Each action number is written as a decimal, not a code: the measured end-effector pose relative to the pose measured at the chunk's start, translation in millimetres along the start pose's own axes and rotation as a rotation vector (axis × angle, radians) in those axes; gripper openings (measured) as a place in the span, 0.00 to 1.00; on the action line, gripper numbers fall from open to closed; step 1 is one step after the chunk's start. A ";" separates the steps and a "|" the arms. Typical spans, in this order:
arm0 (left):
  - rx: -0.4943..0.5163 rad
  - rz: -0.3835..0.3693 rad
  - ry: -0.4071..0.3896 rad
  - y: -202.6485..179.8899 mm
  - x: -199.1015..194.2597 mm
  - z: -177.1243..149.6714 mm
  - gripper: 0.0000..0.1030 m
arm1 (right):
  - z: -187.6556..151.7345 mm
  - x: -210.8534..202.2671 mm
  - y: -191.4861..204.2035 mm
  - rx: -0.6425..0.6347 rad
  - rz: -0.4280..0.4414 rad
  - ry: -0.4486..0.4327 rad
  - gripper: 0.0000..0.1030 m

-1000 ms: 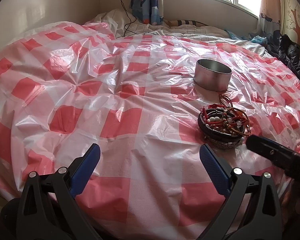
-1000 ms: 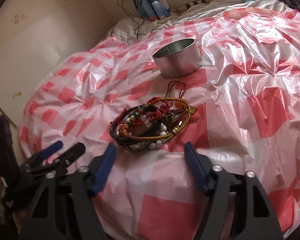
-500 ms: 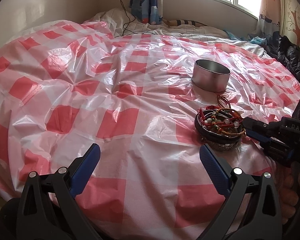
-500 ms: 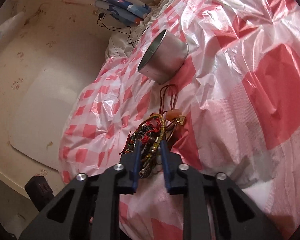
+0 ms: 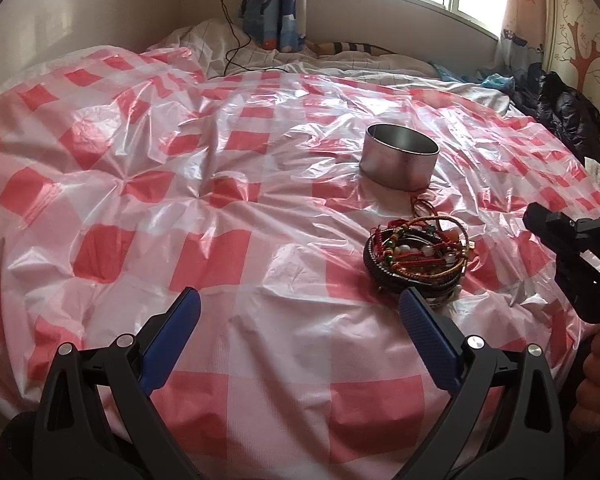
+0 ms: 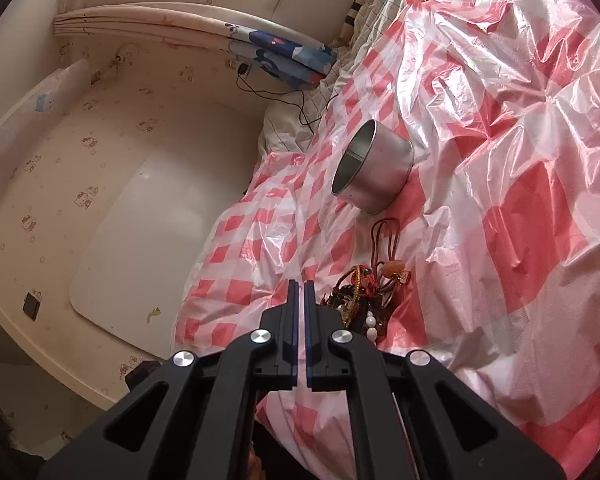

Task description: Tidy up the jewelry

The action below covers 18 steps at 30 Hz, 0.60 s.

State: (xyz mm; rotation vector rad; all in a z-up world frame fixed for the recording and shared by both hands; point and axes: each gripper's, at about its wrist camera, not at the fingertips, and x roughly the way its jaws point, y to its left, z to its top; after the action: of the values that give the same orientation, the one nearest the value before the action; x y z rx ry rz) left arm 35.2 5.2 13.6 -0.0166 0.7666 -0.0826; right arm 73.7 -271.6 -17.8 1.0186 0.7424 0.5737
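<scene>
The bed (image 5: 260, 300), under its checked plastic sheet (image 5: 148, 208), carried the metal tin (image 5: 400, 156) and, near it, the pile of bracelets (image 5: 416, 256). The right gripper (image 6: 300, 292) had rolled sideways and its fingers had just closed together beside the pile, apparently empty, so the grasp likely missed. The left gripper (image 5: 300, 320) hovered, fingers apart, angled downward.

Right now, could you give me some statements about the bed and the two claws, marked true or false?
The round silver metal tin stands upright on the red-and-white checked plastic sheet. True.
The tangled pile of beaded bracelets lies inside the tin. False: it lies on the sheet, beside the tin.
The left claw is open. True.
The right claw is wide open. False: its jaws have just closed, nothing visibly between them.
</scene>
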 end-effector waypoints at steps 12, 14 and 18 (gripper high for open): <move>0.000 0.000 0.002 -4.9 5.3 0.2 0.93 | 9.2 65.8 -11.7 0.030 -0.100 0.144 0.40; -0.008 0.000 0.001 -2.9 5.6 1.0 0.93 | 9.5 74.0 -13.6 0.022 -0.129 0.165 0.29; -0.008 -0.008 0.007 -1.3 6.8 1.7 0.93 | 10.5 61.4 -11.8 0.003 -0.113 0.118 0.04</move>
State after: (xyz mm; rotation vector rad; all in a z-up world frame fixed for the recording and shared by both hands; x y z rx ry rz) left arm 41.1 3.3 10.2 -0.0275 0.7740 -0.0872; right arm 121.3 -237.5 -42.1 0.9450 0.8993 0.5378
